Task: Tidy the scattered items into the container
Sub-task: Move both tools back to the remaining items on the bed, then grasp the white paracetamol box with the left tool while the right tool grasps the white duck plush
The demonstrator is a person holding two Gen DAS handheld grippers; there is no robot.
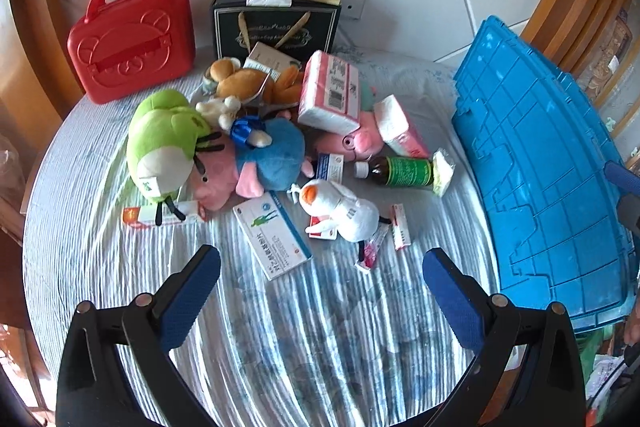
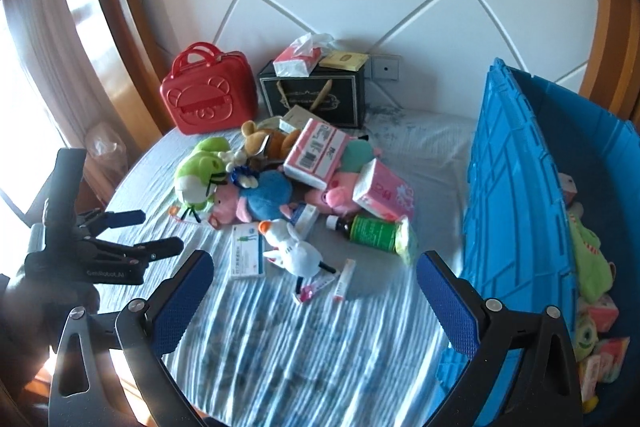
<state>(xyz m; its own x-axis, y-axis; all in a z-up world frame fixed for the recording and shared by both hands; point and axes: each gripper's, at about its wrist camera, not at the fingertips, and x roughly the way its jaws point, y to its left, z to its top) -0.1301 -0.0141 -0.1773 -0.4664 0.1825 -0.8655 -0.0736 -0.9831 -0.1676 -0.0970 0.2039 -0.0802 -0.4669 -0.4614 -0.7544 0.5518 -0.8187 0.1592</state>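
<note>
Both hand-held grippers empty, jaws apart, white plush (image 1: 342,211) beside medicine box (image 1: 274,235)

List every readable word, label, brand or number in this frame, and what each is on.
"GenRobot.AI": on the body of the left gripper, seen from the right wrist view.
Black gift box: ornate gold lettering, too blurred to read.
Tissue pack: barcode and print, too small.
Blue-and-white medicine box: print illegible.
Brown bottle: green label unreadable.

scattered items (image 2: 296,195): plush toys, tissue packs, boxes, bottle heaped on bed | blue container (image 2: 520,211): right, part-filled
</note>
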